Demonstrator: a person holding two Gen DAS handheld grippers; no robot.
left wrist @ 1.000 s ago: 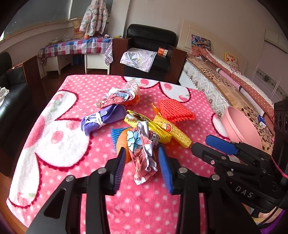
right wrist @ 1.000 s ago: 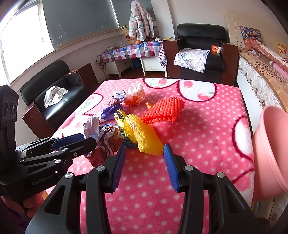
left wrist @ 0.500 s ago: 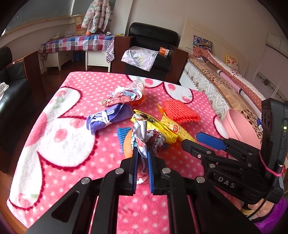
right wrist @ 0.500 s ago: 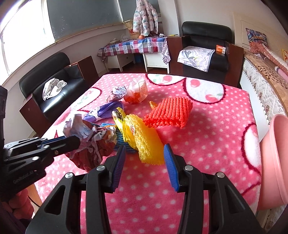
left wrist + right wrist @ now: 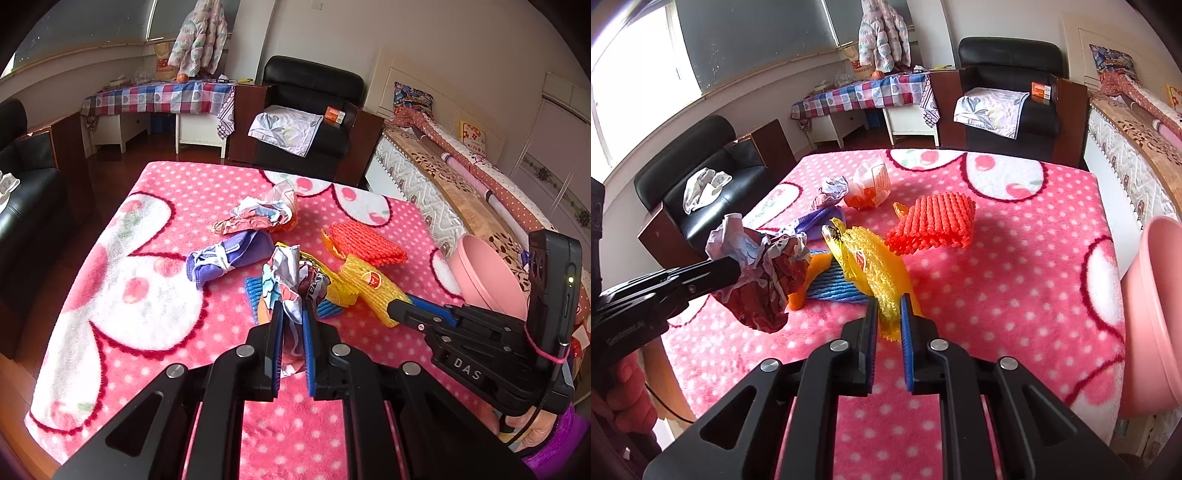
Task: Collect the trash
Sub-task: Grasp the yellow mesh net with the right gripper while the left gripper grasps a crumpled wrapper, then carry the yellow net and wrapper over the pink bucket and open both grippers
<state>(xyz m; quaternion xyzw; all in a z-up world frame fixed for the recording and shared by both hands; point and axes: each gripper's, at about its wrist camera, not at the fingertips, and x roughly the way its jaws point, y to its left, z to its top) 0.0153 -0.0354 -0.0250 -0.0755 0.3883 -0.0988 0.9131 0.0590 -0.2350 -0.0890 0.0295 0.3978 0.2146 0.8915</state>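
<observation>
My left gripper (image 5: 292,314) is shut on a crumpled paper wrapper (image 5: 286,275) and holds it above the pink dotted blanket (image 5: 155,295); it also shows in the right wrist view (image 5: 757,269). My right gripper (image 5: 889,306) is shut on a yellow foam net (image 5: 882,273) that lies on the blanket. An orange foam net (image 5: 932,223), a blue foam net (image 5: 831,282), a purple cloth bundle (image 5: 225,256) and a crumpled wrapper pile (image 5: 258,216) lie around.
A pink basin (image 5: 1152,314) stands off the table's right edge, and it also shows in the left wrist view (image 5: 484,273). Black armchairs (image 5: 713,192) stand left and behind the table. A bed (image 5: 480,192) runs along the right.
My left gripper closed on the crumpled wrapper and lifted it. My right gripper moved forward and closed on the yellow foam net.
</observation>
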